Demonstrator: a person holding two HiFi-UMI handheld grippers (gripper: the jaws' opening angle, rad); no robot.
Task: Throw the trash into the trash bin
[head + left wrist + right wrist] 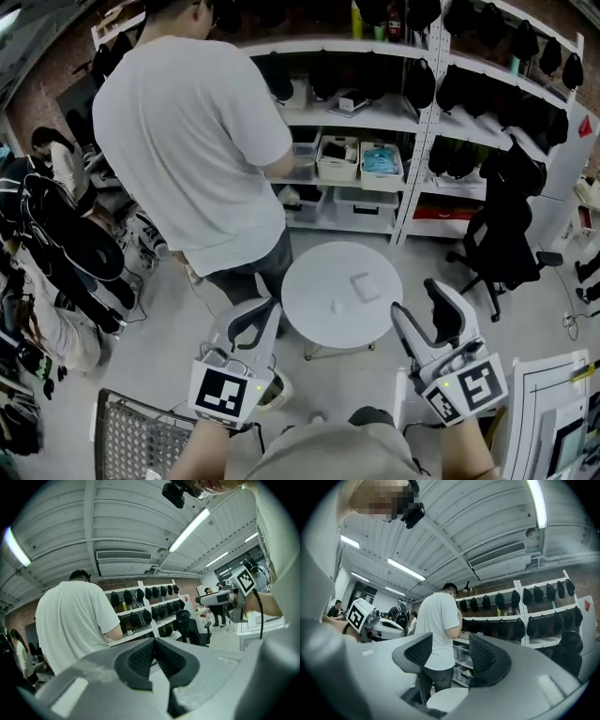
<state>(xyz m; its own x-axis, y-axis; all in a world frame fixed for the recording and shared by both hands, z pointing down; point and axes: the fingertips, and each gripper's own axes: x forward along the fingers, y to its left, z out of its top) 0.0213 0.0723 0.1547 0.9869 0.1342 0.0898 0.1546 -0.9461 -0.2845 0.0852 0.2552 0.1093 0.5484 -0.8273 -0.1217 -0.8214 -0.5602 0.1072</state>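
Left tool (251, 323): jaws together, empty.
Right tool (427, 317): jaws apart, empty.
Trash (364, 286): on the round counter (314, 277), beyond both tools.
Risk: the flat scrap may slip from the pads; a bystander (187, 141) crowds the counter's left side.

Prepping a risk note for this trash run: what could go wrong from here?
1. A person in a white T-shirt stands close beside the round table; reaching in could bump them.
2. The scraps on the table are small and white on white, so a grab may miss or pinch only an edge.
3. The left tongs are shut; only the right tongs are open and ready to grab.
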